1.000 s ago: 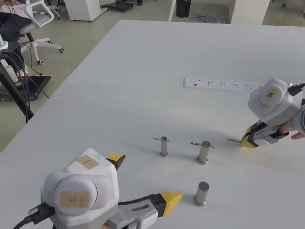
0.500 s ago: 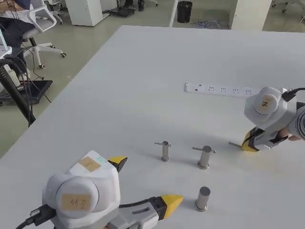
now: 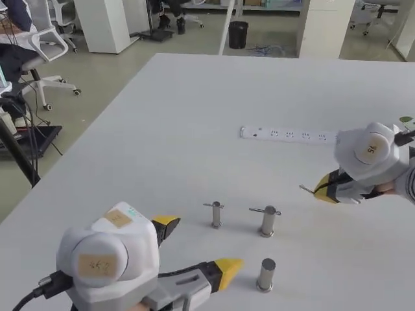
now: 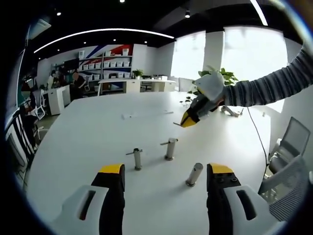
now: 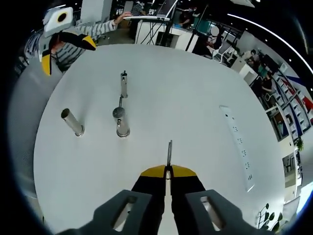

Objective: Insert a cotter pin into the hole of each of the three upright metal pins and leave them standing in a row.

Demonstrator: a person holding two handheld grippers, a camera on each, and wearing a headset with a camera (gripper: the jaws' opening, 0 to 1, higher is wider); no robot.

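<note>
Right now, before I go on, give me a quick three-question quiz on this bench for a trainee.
1. True or false: the right gripper is shut on a cotter pin.
2. Of the three pins standing on the table, how many have a cotter pin through them? A one, B two, C three.
3. Fill in: the bare pin stands nearest the ___ gripper.

Key: 1 true. 2 B. 3 left: it stands beside the open left gripper.
</note>
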